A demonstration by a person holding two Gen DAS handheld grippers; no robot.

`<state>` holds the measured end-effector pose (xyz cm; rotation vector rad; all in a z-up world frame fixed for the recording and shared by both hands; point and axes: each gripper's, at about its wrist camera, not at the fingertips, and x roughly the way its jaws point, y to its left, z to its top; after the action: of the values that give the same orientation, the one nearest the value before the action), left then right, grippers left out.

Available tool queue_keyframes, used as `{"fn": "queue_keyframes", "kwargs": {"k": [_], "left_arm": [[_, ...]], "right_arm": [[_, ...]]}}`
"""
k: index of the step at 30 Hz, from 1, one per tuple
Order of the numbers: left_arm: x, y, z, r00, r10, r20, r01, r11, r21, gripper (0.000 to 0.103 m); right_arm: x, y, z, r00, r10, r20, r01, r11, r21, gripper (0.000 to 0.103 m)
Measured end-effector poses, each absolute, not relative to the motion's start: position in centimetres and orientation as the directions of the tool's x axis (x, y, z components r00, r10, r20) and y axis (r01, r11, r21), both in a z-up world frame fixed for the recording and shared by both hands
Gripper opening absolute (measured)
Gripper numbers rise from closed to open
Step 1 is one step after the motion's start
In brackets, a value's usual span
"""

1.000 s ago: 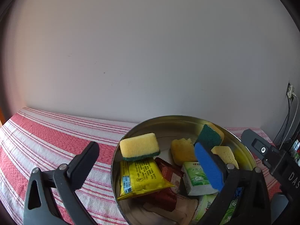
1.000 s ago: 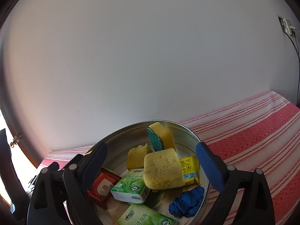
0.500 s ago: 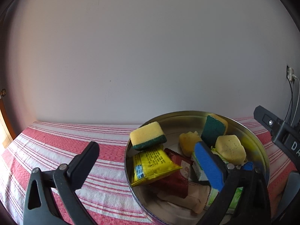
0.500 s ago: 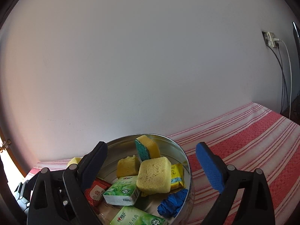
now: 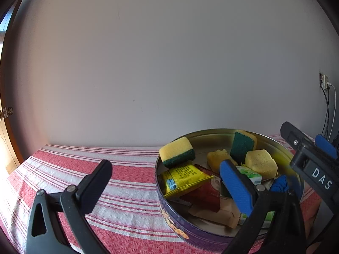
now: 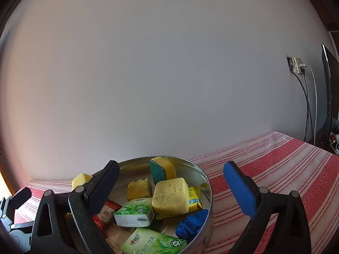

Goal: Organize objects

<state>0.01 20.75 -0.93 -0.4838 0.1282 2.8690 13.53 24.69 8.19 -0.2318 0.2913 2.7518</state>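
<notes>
Right wrist view: round silver metal tin (image 6: pixel 206 182), open side up, on a red-and-white striped cloth (image 6: pixel 286 165) against a plain wall, holding yellow sponges (image 6: pixel 170 196), a green-backed sponge on edge (image 6: pixel 162 169), green tissue packs (image 6: pixel 135 211), red and yellow snack packets (image 6: pixel 193 198) and a blue cord bundle (image 6: pixel 191 222). The right gripper (image 6: pixel 169 182) is spread wide and empty above the tin's near side. Left wrist view: left gripper (image 5: pixel 165 182) likewise spread, empty, straddling the tin's left rim.

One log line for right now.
left gripper: open, empty | right gripper: open, empty | tin: sponges, packets inside | cloth: bare
</notes>
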Motion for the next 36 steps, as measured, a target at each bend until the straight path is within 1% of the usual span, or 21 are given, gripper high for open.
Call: {"fn": "queue_keyframes", "kwargs": {"k": [4,7,15,24,32,36], "left_arm": [[0.1,21.0,-1.5,-0.918,0.221,-0.330,-0.251,-0.966,0.052,0.103],[0.5,21.0,-1.7,-0.922,0.211,-0.325,-0.248,-0.966,0.076,0.103],[1.4,20.0,-1.5,-0.923,0.216,-0.318,-0.243,-0.969,0.047,0.103],[2.9,19.2,-1.5,-0.919,0.238,-0.315,-0.264,-0.963,0.044,0.103],[3.9,19.0,-1.6,-0.923,0.245,-0.298,-0.272,-0.961,0.051,0.103],[3.7,18.8,-1.7,-0.921,0.245,-0.303,-0.269,-0.962,0.038,0.103]], "right_arm": [[13.5,24.0,7.9,-0.921,0.333,-0.202,-0.361,-0.925,0.118,0.100],[13.8,23.8,7.8,-0.921,0.338,-0.194,-0.363,-0.925,0.111,0.100],[15.1,23.4,7.5,-0.921,0.329,-0.210,-0.358,-0.926,0.121,0.100],[16.9,22.4,7.5,-0.923,0.341,-0.179,-0.364,-0.924,0.115,0.100],[18.0,21.0,7.8,-0.927,0.357,-0.119,-0.366,-0.928,0.067,0.100],[18.4,20.8,7.9,-0.924,0.368,-0.100,-0.375,-0.925,0.058,0.100]]}}
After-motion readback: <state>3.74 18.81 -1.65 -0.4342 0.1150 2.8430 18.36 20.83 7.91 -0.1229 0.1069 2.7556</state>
